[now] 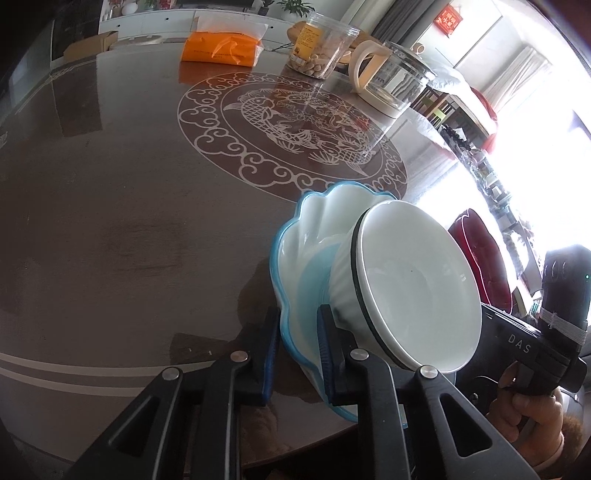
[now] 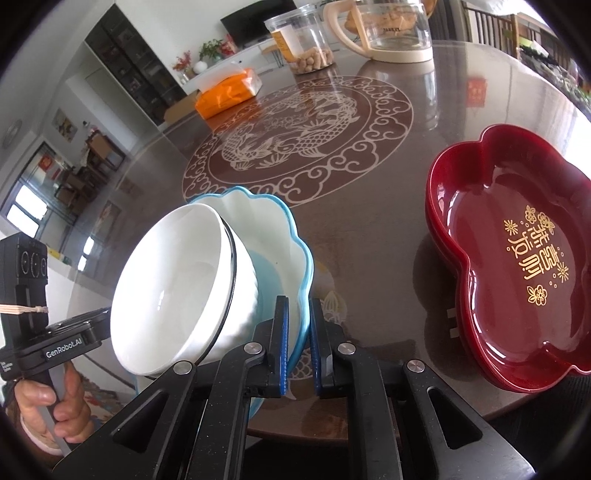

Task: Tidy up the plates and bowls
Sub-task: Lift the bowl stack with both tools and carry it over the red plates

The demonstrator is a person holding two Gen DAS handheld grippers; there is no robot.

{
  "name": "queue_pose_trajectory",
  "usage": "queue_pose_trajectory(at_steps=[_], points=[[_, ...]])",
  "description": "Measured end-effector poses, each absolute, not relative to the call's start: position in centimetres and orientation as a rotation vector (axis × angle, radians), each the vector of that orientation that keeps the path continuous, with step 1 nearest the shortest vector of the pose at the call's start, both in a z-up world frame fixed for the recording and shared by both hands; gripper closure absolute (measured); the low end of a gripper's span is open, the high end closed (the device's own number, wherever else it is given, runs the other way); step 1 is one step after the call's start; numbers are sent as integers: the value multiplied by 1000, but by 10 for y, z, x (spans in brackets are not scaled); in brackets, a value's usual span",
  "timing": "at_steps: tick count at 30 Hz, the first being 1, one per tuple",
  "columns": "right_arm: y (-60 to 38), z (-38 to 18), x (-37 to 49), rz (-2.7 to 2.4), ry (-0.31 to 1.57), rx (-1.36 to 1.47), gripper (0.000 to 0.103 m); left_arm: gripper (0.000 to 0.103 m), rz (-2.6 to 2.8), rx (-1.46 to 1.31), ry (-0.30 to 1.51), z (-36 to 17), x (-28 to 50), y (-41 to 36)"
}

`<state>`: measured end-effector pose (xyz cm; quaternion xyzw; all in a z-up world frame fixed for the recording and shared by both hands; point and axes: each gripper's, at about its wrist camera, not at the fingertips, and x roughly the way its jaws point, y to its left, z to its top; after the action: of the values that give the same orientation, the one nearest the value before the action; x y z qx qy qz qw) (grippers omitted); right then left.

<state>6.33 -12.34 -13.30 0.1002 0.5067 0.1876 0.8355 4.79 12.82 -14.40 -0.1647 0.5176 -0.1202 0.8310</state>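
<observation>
Together, left gripper (image 1: 299, 350) and right gripper (image 2: 298, 345) pinch the blue-rimmed plate's (image 1: 295, 236) rim.

A round dark table (image 2: 369, 236) with a pale dragon medallion (image 2: 299, 136) at its centre is seen. Red trays (image 2: 517, 266) are stacked near one edge; an orange packet (image 2: 227, 94), a nut jar (image 2: 304, 40) and a glass jug (image 2: 391, 31) are set along the far edge.
</observation>
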Motion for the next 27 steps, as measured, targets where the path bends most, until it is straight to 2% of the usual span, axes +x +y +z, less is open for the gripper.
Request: queue_pose_trajectory(at_steps=[8, 16, 27], points=[[-131, -118, 64, 379, 1028, 205, 91, 84, -274, -329, 1068, -131, 55, 122], [-143, -86, 60, 363, 958, 220, 90, 84, -305, -294, 1016, -94, 60, 107], [-207, -40, 55, 230, 857, 234, 90, 84, -455, -212, 953, -55, 94, 26]])
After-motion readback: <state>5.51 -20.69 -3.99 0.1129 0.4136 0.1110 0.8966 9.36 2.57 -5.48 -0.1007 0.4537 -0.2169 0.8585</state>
